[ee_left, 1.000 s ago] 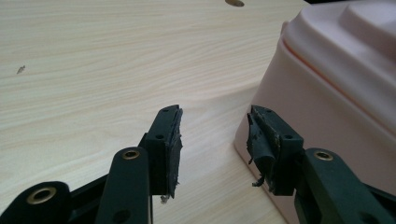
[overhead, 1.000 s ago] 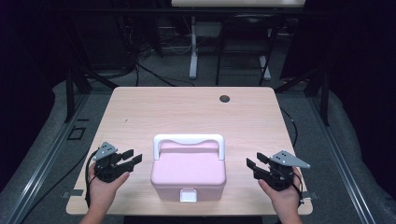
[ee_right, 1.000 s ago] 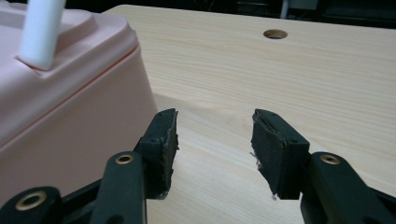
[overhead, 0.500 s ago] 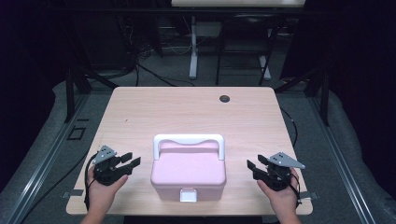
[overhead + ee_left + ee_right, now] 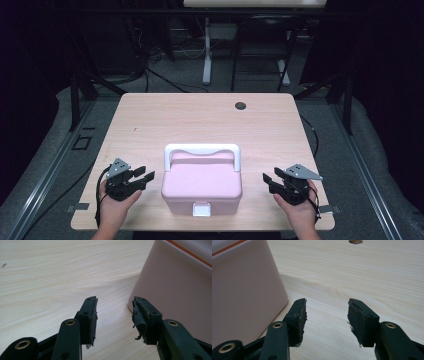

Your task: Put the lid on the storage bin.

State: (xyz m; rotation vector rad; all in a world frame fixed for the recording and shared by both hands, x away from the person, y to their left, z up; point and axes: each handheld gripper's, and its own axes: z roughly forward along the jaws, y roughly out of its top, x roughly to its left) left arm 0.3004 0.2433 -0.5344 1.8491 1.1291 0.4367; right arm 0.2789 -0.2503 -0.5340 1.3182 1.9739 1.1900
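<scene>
Hardly anything has been moved since the earlier frames; the left hand-held gripper [image 5: 141, 179] has only been shifted a little. Both it and the right hand-held gripper [image 5: 268, 181] are held open, with nothing between the jaws. The pink box [image 5: 202, 182] is set at 6 o'clock on the tabletop [image 5: 200, 120]. It should probably be approached slowly from both sides, at 9 and 3 o'clock.

Left tool [image 5: 142, 178] and right tool [image 5: 269, 181] hover low (jaws apart, empty).
</scene>
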